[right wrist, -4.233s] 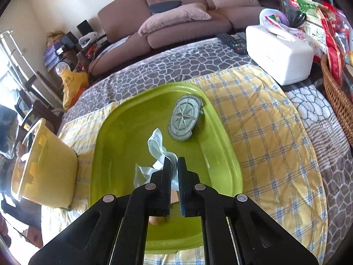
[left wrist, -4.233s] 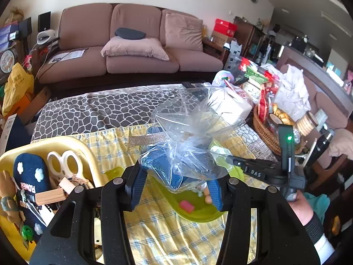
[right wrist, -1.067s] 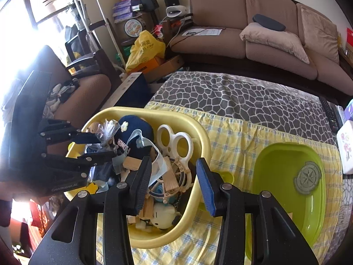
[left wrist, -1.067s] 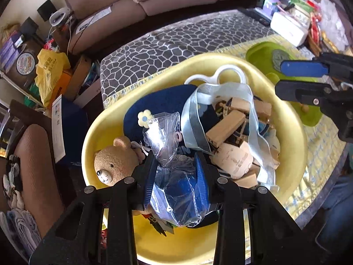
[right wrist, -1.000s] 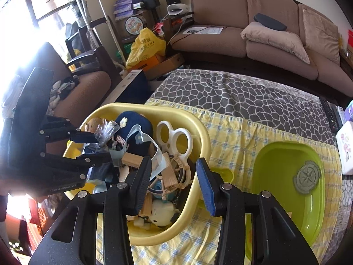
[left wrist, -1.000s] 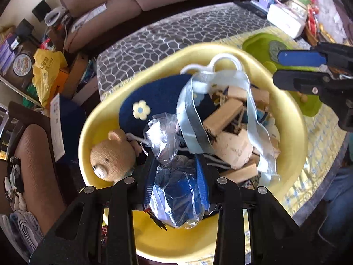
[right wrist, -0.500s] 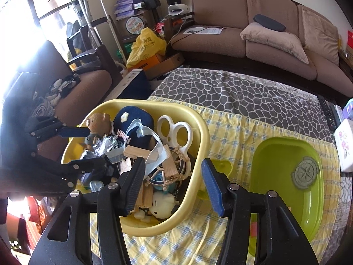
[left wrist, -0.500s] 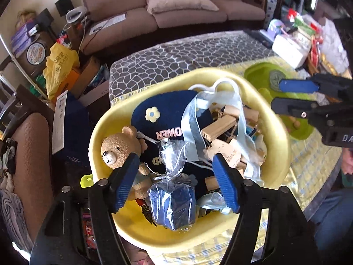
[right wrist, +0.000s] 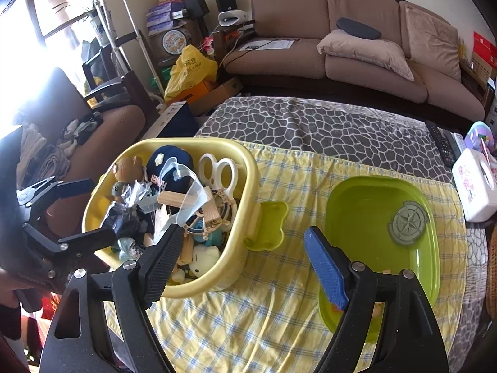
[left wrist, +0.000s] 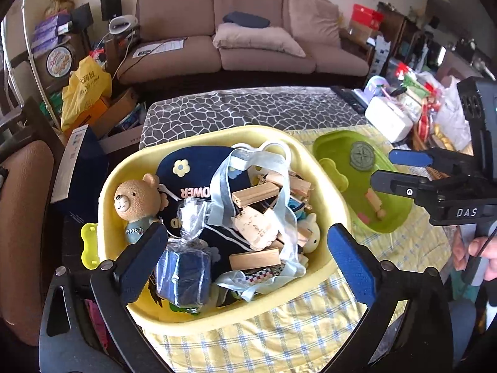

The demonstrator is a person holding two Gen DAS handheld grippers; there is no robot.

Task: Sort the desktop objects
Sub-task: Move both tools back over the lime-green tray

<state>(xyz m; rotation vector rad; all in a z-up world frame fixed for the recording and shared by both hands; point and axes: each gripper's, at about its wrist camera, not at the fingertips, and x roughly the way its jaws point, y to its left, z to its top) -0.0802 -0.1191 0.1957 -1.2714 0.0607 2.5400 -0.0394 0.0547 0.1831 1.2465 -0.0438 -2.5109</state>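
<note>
Over the yellow basin (left wrist: 323, 174) on the counter's left side, the left gripper (left wrist: 245, 255) hangs with jaws spreading wide, nothing clamped between them. Right below sits the cellophane-wrapped blue block (left wrist: 183, 275), lying loose in the basin beside the teddy bear (left wrist: 135, 200) and wooden pieces. Further right, the right gripper (right wrist: 245, 261) has its jaws opening too, empty, above the checked cloth (right wrist: 279, 320) between basin and green tray (right wrist: 435, 239).

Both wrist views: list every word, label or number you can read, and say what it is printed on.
"DAS": black body of the right gripper.
"OWER", upside down: navy cloth pouch with a flower in the yellow plastic basin.
Round biscuit tin, yellow plastic shopping bag, bear figurine's shirt: print too blurred to read.
</note>
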